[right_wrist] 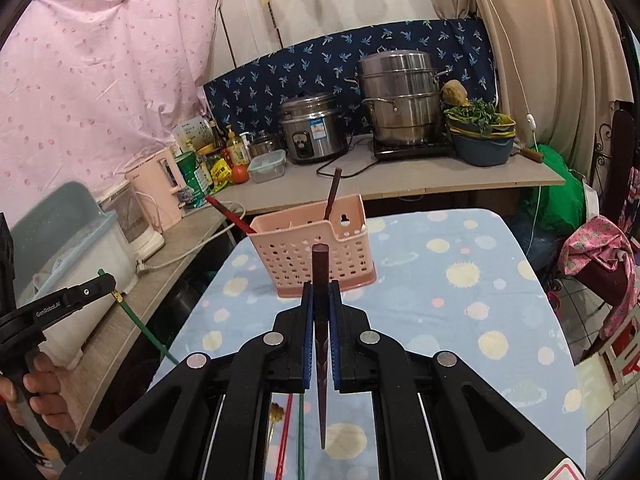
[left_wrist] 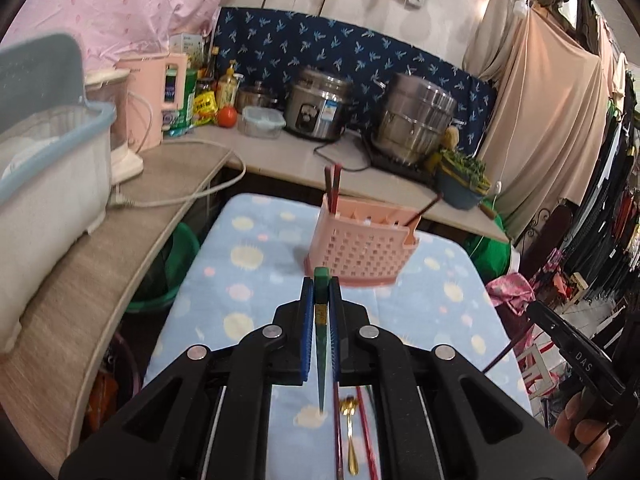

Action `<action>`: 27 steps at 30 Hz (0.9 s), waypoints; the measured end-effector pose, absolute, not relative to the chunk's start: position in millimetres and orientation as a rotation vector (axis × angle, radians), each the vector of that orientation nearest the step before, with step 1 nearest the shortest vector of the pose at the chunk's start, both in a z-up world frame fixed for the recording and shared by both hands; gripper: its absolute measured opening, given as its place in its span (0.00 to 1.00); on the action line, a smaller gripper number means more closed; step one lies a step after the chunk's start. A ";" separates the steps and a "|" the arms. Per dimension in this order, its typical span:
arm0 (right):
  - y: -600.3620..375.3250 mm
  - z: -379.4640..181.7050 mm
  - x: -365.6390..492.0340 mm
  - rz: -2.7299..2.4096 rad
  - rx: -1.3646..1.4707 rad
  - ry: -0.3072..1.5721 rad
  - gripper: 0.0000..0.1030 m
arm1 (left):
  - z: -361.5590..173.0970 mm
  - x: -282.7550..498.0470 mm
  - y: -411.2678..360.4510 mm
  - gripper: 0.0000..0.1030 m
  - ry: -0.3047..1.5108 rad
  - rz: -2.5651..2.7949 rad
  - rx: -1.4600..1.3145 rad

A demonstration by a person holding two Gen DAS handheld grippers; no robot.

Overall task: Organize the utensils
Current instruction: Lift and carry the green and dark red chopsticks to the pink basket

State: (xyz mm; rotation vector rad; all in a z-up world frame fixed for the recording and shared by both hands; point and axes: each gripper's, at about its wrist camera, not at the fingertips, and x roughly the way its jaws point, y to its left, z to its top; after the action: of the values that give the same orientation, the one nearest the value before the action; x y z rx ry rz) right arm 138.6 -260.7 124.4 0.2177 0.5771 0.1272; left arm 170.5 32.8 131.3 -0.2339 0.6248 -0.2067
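My left gripper point(left_wrist: 321, 286) is shut on a green chopstick point(left_wrist: 321, 276), held above the table with its tip hanging down. My right gripper point(right_wrist: 320, 292) is shut on a dark maroon chopstick point(right_wrist: 320, 260) in the same way. Ahead of both stands a pink perforated utensil basket point(left_wrist: 360, 252) point(right_wrist: 316, 258). It holds upright reddish chopsticks point(left_wrist: 334, 184) at one end and a leaning one point(left_wrist: 426, 206) at the other. Below the grippers a gold spoon point(left_wrist: 351, 432), a red chopstick point(left_wrist: 366, 436) and a green chopstick point(right_wrist: 300, 436) lie on the cloth.
The table wears a blue cloth with pale planets point(right_wrist: 460, 300). Behind it an L-shaped counter carries a rice cooker point(right_wrist: 312, 130), a steel steamer point(right_wrist: 400, 100), a pink kettle point(right_wrist: 160, 188), a bowl of greens point(right_wrist: 482, 136) and a plastic dish bin point(left_wrist: 52, 160). A person's hands show at the frame edges.
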 end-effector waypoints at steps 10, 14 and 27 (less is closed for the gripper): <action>-267.6 180.2 194.7 0.156 0.288 0.434 0.07 | 204.1 220.4 12.9 0.07 0.470 -0.245 -0.225; -270.2 204.4 226.5 0.164 0.307 0.377 0.07 | 232.7 245.5 3.2 0.07 0.400 -0.249 -0.227; -267.4 207.4 344.4 0.170 0.345 0.371 0.07 | 238.9 341.7 -21.8 0.07 0.352 -0.215 -0.198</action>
State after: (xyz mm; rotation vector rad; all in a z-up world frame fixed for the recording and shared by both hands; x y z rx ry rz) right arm 344.4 -267.4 207.4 0.3446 0.3713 0.1702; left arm 341.7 -21.8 238.9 -0.1984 0.3525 -0.2149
